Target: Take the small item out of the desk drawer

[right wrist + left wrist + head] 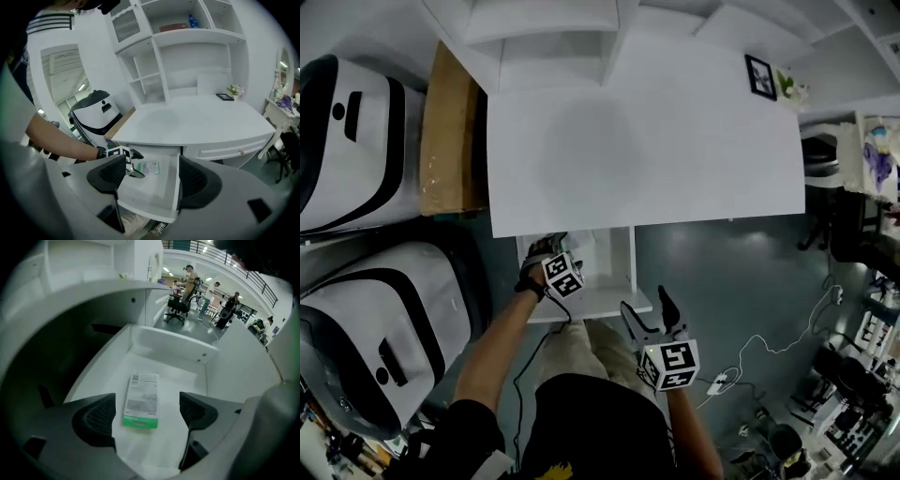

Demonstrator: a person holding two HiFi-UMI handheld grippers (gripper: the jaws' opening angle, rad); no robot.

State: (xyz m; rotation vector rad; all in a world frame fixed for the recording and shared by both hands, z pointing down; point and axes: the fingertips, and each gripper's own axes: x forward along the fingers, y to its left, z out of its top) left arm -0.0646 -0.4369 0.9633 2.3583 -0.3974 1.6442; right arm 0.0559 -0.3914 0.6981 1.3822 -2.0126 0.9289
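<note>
A small flat packet [141, 401] with a white label and a green end lies on the floor of the open white drawer [173, 345]. My left gripper [146, 401] hangs over it inside the drawer, jaws open on either side of the packet and not touching it. In the head view the left gripper [553, 246] reaches into the drawer [591, 302] under the desk's front edge. My right gripper [645, 305] is open and empty in front of the drawer's right corner. The right gripper view shows the packet [151, 168] beside the left gripper [126, 161].
The white desk [647, 141] carries a small picture frame [760, 77], with shelves [544, 37] behind. Two white-and-black cases [356, 141] and a brown board [450, 131] stand to the left. Cables [769, 347] lie on the floor at right. A closed drawer [234, 151] adjoins the open one.
</note>
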